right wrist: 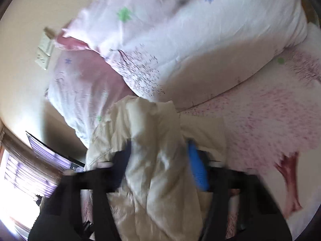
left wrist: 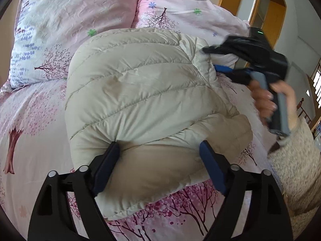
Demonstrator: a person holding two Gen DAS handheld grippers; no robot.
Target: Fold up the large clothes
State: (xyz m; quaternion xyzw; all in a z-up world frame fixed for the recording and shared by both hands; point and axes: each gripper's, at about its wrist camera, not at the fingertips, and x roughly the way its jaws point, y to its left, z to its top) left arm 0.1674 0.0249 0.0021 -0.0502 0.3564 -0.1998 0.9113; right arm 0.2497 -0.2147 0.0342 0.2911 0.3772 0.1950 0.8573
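Observation:
A cream quilted puffer jacket (left wrist: 140,84) lies bunched on the bed. In the left wrist view my left gripper (left wrist: 158,146) stands open and wide at its near edge. The jacket's hem and tan lining bulge between the two blue pads, which flank the fabric without squeezing it. My right gripper (left wrist: 209,59) is at the jacket's far right edge, held by a hand (left wrist: 262,98). The blurred right wrist view shows the right gripper (right wrist: 158,146) shut on a thick fold of the jacket (right wrist: 160,180), with cloth bunched between the fingers.
The bed carries a pink tree-print cover (left wrist: 40,140), with two matching pillows (left wrist: 60,20) (left wrist: 180,6) at its head. A knitted sleeve (left wrist: 297,160) is at the right. A wooden door frame (left wrist: 276,0) stands beyond. A wall switch (right wrist: 44,54) and bright window (right wrist: 20,176) are off the bed.

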